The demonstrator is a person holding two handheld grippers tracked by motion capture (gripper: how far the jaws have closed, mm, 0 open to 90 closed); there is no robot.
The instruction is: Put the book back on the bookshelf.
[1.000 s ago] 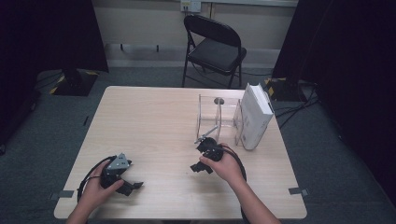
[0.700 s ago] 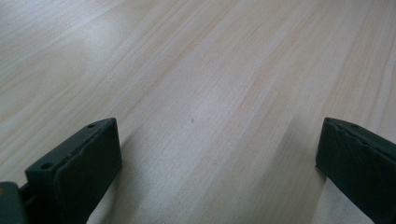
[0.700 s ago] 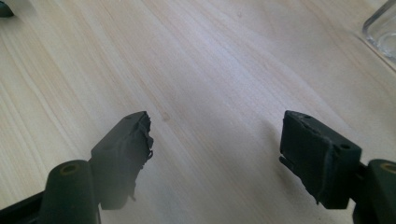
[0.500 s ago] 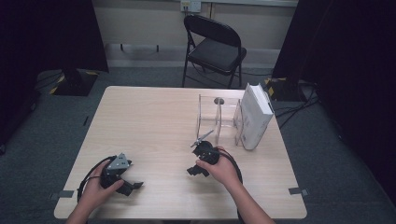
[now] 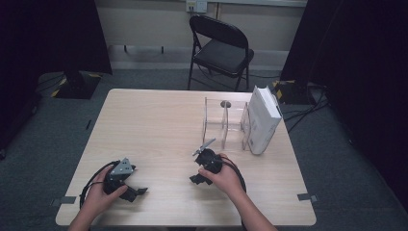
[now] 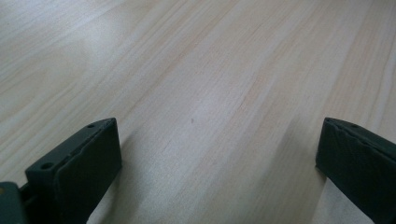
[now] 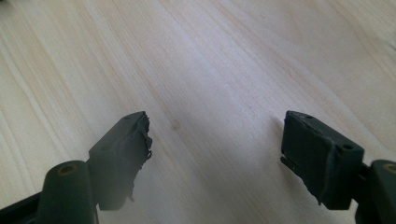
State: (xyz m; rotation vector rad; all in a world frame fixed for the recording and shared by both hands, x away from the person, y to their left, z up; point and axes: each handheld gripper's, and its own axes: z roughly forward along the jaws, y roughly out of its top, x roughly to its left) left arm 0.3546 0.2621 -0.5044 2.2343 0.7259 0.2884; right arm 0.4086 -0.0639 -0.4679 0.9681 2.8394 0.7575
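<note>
You hold both grippers low over the near part of the worktop (image 5: pixel 159 120), and neither carries anything. The left gripper (image 5: pixel 126 185) sits close to the near left corner; its fingers (image 6: pixel 79 172) stand wide, with bare wood between them. The right gripper (image 5: pixel 204 168) is near the middle of the near edge, its fingers (image 7: pixel 121 149) also wide and empty.

The things nearest to the right gripper are the clear acrylic rack (image 5: pixel 225 122) and the white box (image 5: pixel 262 120), which stand side by side toward the far right corner — the box leans against the rack or stands just beside it, I cannot tell which. I judge that the work is at its start: an approach, not yet a grasp. The next move probably asks you to lift the right gripper and turn it toward the rack or the box.

The rack is transparent, so its dividers are hard to make out, and a small dark thing behind it stays unclear.
</note>
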